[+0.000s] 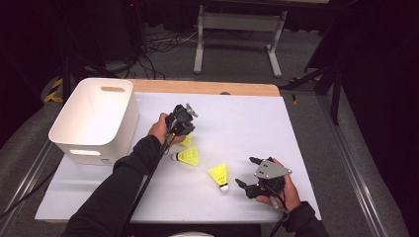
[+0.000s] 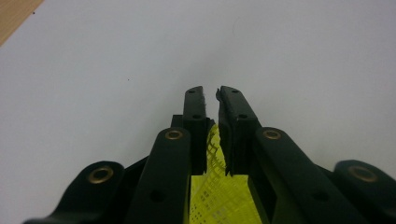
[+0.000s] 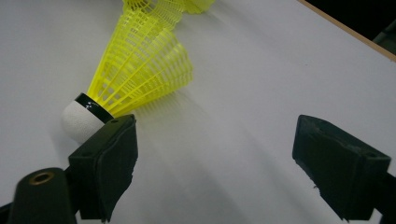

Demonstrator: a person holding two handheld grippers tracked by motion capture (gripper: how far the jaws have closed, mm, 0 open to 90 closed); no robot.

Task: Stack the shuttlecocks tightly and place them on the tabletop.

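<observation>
Left gripper view, left claw [image 2: 211, 93] pinching yellow shuttlecock skirt [image 2: 217, 196] over white bench [image 2: 93, 70], right claw [image 3: 215, 154] wide apart, 2nd shuttlecock [image 3: 140, 65] just beside its L pad.

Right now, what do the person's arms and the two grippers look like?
Both arms wear dark long sleeves. The left gripper and right gripper are black, two-jawed, with brass-coloured pivot rivets and square black pads. The right one carries a grey three-cornered plate. A black cable trails from the left.
</observation>
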